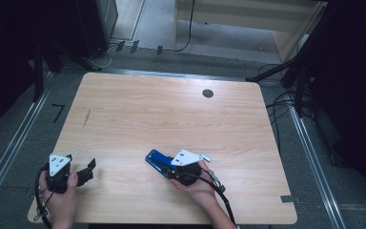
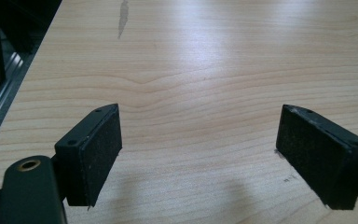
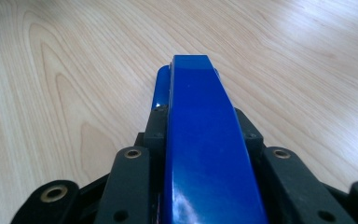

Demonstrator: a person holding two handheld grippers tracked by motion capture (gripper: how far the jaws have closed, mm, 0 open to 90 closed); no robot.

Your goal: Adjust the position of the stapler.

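left gripper (image 2: 200, 154): jaws wide, nothing between, low over the table (image 1: 171, 102) near its left front corner
right gripper (image 1: 187, 170): clamped on the blue stapler (image 3: 200, 140), front centre of the table
done: stapler gripped
left: carrying and setting it down, i judge

I read this as a lab recording bay: bare wooden desk (image 1: 138, 109) on grey carpet, floor rails (image 1: 9, 148), dark stands (image 1: 286, 69), loose cables (image 1: 281, 102).
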